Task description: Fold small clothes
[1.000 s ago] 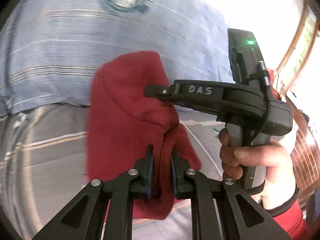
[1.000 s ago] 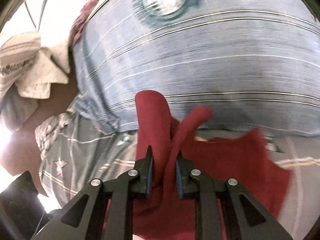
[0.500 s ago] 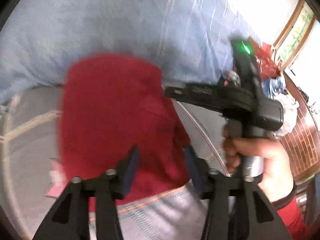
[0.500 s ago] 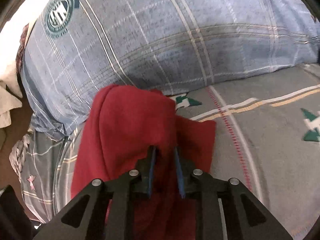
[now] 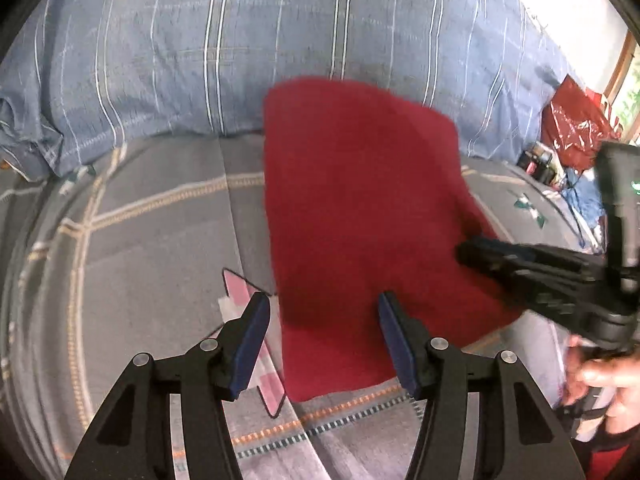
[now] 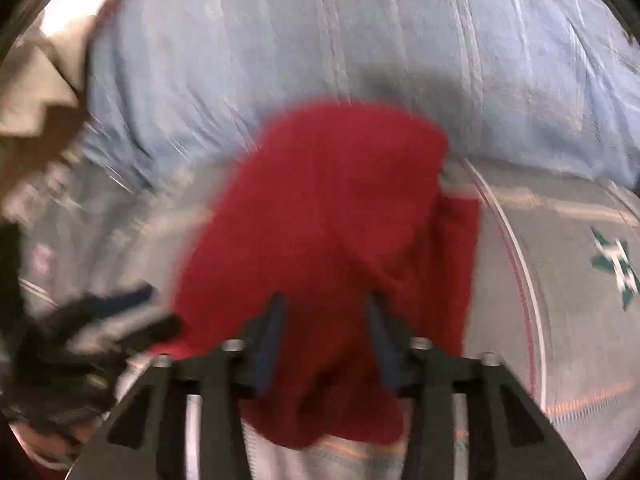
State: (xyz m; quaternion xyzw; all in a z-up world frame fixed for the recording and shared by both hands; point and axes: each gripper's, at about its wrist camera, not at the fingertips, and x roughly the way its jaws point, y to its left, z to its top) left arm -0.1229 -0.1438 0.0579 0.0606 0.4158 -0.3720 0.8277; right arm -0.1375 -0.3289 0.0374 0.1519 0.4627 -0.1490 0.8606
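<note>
A small red garment (image 5: 360,216) lies folded flat on the grey patterned bed cover, its far edge against a blue striped pillow. My left gripper (image 5: 322,324) is open over its near left corner and holds nothing. The right gripper shows in the left wrist view (image 5: 476,250) at the garment's right edge. In the blurred right wrist view the garment (image 6: 328,216) lies under my right gripper (image 6: 326,320), whose jaws stand apart with cloth between them. The left gripper (image 6: 132,308) shows there at the lower left.
A blue striped pillow (image 5: 280,40) runs along the far side of the bed cover (image 5: 132,248). A red plastic bag (image 5: 576,128) and small items sit at the far right. Pale cloths (image 6: 36,92) lie at the far left in the right wrist view.
Both grippers opened and let go of the red garment. It went from hanging bunched between them to lying flat on the bed. The left opened first, then the right.
</note>
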